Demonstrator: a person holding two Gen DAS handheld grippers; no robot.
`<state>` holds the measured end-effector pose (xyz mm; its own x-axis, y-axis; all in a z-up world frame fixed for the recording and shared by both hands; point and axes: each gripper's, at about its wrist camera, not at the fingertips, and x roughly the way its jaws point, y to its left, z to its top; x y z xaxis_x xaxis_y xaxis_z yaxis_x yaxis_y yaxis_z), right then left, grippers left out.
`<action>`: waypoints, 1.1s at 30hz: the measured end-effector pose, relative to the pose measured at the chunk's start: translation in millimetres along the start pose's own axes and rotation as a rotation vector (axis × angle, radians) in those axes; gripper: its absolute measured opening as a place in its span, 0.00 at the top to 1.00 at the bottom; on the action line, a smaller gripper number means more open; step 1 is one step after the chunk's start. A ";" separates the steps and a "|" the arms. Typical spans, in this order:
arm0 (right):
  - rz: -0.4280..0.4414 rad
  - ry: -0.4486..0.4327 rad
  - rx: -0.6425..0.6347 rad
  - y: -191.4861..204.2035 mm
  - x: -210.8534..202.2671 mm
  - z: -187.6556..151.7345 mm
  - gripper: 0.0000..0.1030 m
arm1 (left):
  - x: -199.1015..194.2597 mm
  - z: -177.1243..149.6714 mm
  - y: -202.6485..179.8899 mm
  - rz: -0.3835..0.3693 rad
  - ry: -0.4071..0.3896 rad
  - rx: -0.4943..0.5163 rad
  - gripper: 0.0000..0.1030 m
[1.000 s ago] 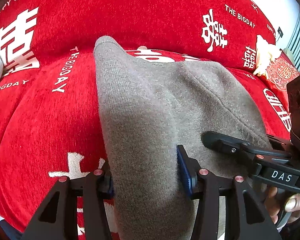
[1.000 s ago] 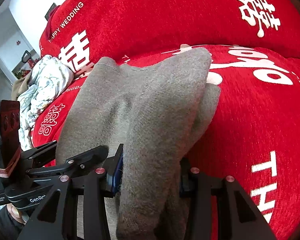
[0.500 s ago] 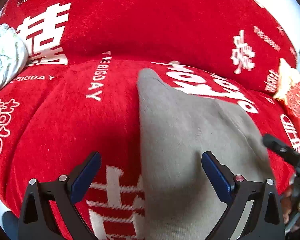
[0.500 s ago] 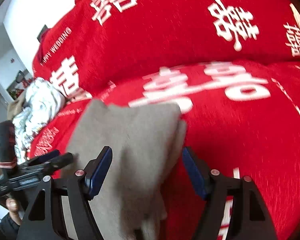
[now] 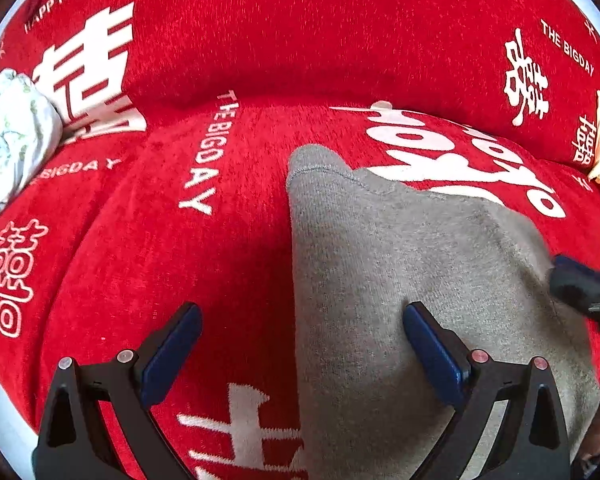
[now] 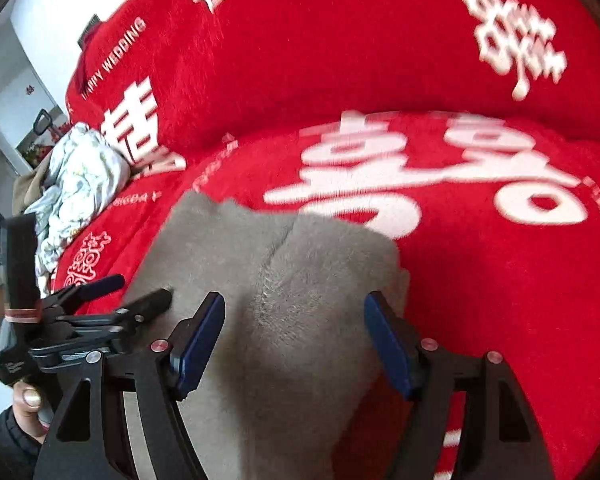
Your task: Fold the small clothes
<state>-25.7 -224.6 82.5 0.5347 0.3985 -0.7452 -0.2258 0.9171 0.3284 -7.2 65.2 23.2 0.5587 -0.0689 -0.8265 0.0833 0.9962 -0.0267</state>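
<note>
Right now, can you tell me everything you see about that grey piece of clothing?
The grey garment looks like soft, fuzzy knit. It lies folded and mostly flat on the red cover with white lettering. A stitched hem runs along its far corner, and a seam shows down its middle from the right side. Both grippers have just been opening; the left gripper and the right gripper stand open over it, not pinching it.

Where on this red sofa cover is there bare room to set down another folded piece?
Bare red cover lies between the grey garment and the crumpled white floral cloth. More is free right of the garment, seen from the right wrist. Crowded around the garment, where both open grippers hover.
</note>
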 end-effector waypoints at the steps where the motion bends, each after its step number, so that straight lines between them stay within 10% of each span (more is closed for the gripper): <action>1: 0.012 -0.024 -0.020 5.2 -9.7 -1.1 0.27 | -3.9 -1.0 -1.7 0.007 -0.008 0.008 0.02; 8: 0.143 -0.023 -0.194 54.2 -47.7 -43.0 0.26 | -24.5 -15.6 -3.7 -0.002 -0.049 0.022 0.02; 33: -0.147 0.011 -0.175 68.2 -76.6 -116.6 0.18 | -94.2 -81.8 0.3 0.048 -0.144 0.021 0.02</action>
<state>-177.0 -191.8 94.3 0.5633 0.2597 -0.7844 -0.2842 0.9523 0.1112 -127.3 76.3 55.1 0.6750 -0.0295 -0.7373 0.0701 0.9972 0.0243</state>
